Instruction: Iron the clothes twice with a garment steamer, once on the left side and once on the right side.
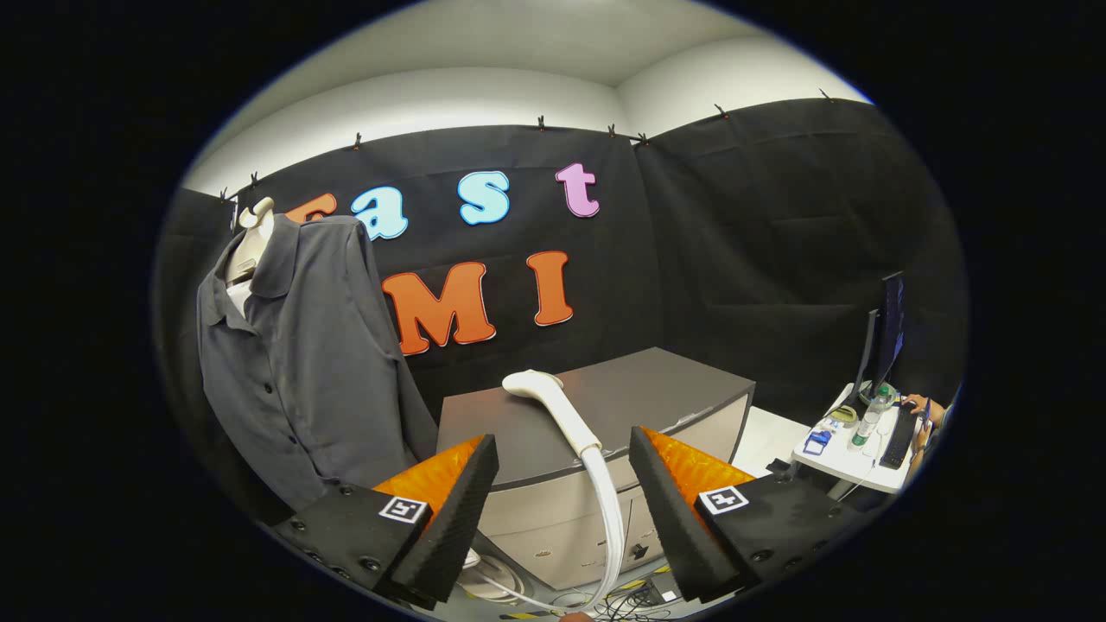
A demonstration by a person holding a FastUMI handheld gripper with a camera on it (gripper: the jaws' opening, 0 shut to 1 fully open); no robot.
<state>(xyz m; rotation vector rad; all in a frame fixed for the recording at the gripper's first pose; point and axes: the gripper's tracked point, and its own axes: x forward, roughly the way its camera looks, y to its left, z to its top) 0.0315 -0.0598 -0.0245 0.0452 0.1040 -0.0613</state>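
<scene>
A dark grey button-up shirt [298,363] hangs on a pale mannequin torso [251,242], left of and beyond my fingers. The white garment steamer head [553,402] lies on the grey cabinet top [622,397], just ahead of the gap between my fingers. Its white hose [609,510] runs down over the cabinet's front edge toward the floor. My gripper [562,471] is open, with the fingers wide apart and nothing between them. The steamer head sits a short way beyond the fingertips, untouched.
A small white desk [851,462] to the right holds a monitor [890,333], a keyboard, a bottle and small items; a person's hand [916,404] rests there. Cables and a coiled hose [497,583] lie on the floor below the cabinet.
</scene>
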